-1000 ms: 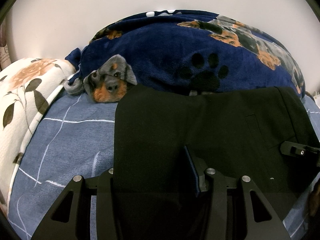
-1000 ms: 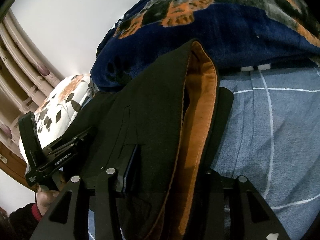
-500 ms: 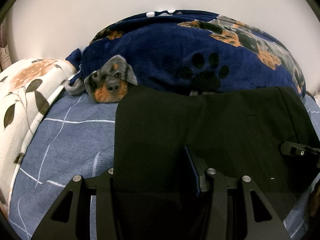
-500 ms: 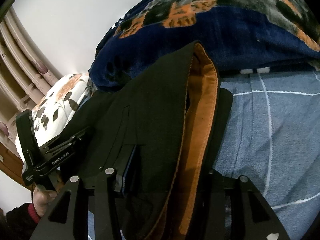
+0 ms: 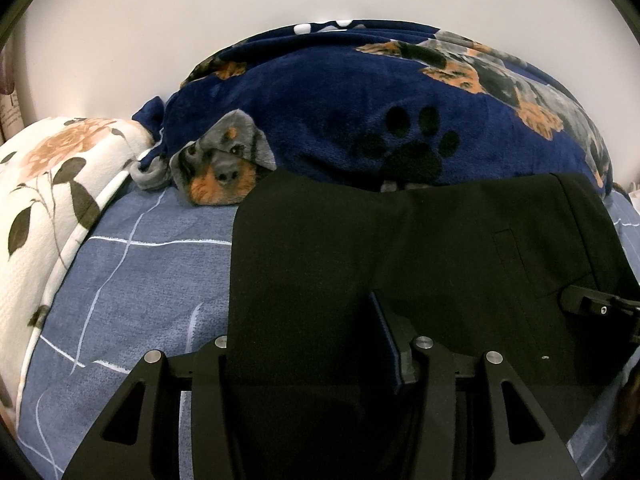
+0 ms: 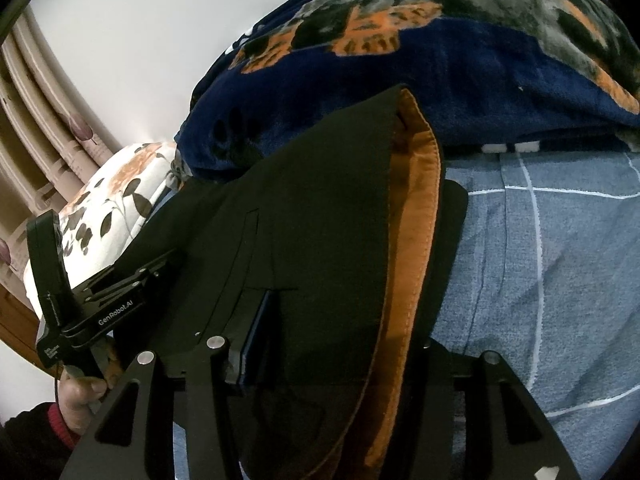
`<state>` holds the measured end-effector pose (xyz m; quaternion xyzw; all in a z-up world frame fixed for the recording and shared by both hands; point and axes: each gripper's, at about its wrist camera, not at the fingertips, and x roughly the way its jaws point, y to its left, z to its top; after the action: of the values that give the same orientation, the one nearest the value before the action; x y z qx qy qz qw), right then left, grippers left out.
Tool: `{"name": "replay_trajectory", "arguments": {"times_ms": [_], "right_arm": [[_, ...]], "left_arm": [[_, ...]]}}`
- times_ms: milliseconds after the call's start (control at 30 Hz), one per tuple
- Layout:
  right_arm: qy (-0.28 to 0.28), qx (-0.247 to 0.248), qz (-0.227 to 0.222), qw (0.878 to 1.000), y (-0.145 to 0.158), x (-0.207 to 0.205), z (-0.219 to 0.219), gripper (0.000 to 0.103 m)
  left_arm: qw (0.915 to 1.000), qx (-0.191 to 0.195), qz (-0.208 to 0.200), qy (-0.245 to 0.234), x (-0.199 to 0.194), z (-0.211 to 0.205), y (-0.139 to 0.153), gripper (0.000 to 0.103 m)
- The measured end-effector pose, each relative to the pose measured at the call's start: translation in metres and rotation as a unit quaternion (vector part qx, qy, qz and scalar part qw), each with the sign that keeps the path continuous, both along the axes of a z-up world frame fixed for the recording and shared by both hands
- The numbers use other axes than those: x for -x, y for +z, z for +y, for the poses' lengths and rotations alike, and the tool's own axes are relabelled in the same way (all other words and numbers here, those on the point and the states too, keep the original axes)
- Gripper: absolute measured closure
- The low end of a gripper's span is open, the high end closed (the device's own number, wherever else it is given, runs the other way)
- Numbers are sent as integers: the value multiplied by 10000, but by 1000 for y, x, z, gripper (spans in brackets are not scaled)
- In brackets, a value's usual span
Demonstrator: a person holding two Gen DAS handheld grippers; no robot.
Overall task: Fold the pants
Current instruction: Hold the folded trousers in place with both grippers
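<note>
A bed with a blue grid-lined sheet (image 5: pixel 132 280) fills both views, a navy dog-print fleece blanket (image 5: pixel 360 120) heaped along the wall and a floral pillow (image 5: pixel 48 184) at your left. Black pants (image 5: pixel 400 248) with an orange-brown waistband lining (image 6: pixel 416 216) lie folded across the sheet, the near edge raised. Your left tool (image 5: pixel 308 344) pinches the hem end; your right tool (image 6: pixel 320 344) pinches the waistband. Keep both grips level and the edge taut so the layers stay aligned as you carry the fold over. Compared with a second ago, almost nothing differs: the right view has tilted slightly, and both grips are unchanged.
</note>
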<state>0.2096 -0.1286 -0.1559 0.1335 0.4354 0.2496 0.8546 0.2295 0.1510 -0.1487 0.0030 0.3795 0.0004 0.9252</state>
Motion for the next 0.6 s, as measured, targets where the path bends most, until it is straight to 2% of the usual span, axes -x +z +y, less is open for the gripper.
{"name": "replay_trajectory", "arguments": {"times_ms": [600], "right_arm": [[30,49,-27,10000,0,-2,3,56]], "left_arm": [[10000,-41,-10,30,1,3,0,51]]}}
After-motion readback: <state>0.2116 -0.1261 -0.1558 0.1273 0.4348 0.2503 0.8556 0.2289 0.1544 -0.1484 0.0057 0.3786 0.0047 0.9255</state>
